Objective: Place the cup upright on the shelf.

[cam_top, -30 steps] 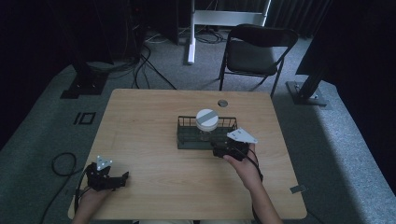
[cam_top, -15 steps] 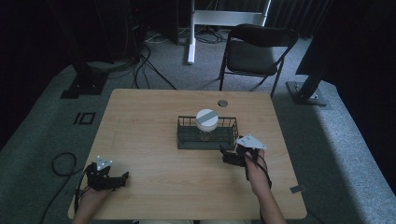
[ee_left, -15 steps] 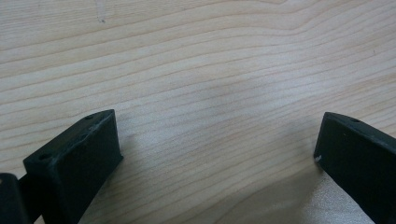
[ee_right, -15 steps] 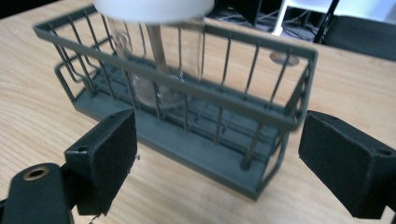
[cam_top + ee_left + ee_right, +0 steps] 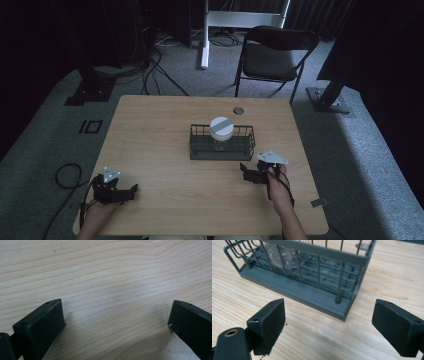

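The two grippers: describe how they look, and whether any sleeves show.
Both the left gripper and right gripper are black, each with two blocky, flat-faced jaws and a grey three-cornered plate on top. A dark cable trails from each. The forearms are bare; no sleeves show.

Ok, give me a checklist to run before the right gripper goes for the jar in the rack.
1. Right gripper open, nothing held: ok.
2. Left gripper open, far from the rack: ok.
3. Jar upright in the wire rack, white lid on: ok.
4. Table between right gripper and rack free of objects: ok.
5. Rack bars leave room for the jaws around the jar: cannot tell.
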Action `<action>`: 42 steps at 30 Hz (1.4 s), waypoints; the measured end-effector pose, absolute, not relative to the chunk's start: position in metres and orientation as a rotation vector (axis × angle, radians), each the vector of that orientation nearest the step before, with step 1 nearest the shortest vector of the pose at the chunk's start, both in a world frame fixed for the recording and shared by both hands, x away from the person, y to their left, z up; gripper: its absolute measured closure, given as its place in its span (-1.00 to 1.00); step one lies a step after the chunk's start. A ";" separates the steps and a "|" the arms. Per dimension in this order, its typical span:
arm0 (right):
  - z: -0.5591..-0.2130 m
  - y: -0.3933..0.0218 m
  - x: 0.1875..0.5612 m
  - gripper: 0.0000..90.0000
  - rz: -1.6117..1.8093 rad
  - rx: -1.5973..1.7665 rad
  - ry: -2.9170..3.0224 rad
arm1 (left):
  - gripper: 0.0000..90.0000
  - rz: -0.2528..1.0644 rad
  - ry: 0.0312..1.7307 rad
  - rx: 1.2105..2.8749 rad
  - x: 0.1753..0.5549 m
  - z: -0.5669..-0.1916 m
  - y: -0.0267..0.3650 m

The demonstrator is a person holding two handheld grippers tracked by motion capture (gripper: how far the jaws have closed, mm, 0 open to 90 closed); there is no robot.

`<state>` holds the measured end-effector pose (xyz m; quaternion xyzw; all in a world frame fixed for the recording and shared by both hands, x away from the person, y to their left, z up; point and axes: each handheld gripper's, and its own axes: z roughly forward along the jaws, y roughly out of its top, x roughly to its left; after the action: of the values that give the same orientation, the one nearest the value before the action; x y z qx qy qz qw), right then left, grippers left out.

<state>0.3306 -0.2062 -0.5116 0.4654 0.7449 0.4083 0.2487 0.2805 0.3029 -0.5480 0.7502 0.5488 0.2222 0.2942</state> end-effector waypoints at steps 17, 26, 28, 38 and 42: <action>-0.534 -0.218 0.330 -0.71 1.043 1.311 2.074 | -0.99 0.592 1.461 1.998 0.280 -0.548 0.303; -0.544 -0.231 0.330 -0.71 0.997 1.355 2.074 | -0.99 0.592 1.460 1.999 0.280 -0.548 0.303; -0.545 -0.234 0.330 -0.71 0.978 1.356 2.082 | -0.99 0.592 1.460 2.000 0.280 -0.548 0.303; -0.549 -0.246 0.331 -0.71 0.910 1.364 2.093 | -0.99 0.592 1.460 1.999 0.280 -0.548 0.303; -0.550 -0.251 0.331 -0.72 0.901 1.384 2.105 | -0.99 0.592 1.460 1.999 0.280 -0.548 0.303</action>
<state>0.3306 -0.2513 -0.5502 0.5032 0.7654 0.3278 0.2311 0.2805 0.3030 -0.5479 0.7508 0.5484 0.2223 0.2935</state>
